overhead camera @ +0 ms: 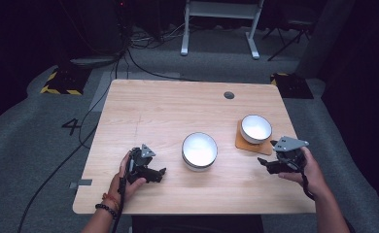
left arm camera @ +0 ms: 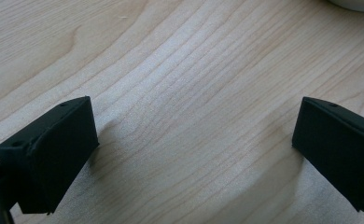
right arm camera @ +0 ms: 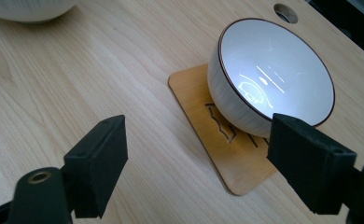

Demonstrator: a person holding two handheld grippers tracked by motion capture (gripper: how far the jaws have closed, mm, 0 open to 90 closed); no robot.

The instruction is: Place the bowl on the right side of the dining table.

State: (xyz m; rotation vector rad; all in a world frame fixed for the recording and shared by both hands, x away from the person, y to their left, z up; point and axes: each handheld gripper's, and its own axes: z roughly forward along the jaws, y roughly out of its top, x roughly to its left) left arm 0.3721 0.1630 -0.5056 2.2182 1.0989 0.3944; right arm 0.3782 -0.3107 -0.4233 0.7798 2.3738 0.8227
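The small bowl (right arm camera: 273, 74) sits on a wooden coaster (right arm camera: 217, 140) on the desk (overhead camera: 168, 104), just ahead of the right gripper (right arm camera: 194, 158), whose fingers (right arm camera: 101, 158) are spread wide and empty; the bowl lies nearer the right-hand finger. The left gripper (left arm camera: 194, 140) rests low over bare desk, fingers (left arm camera: 54, 149) spread, holding nothing, with the large bowl (overhead camera: 199, 150) just beside it.
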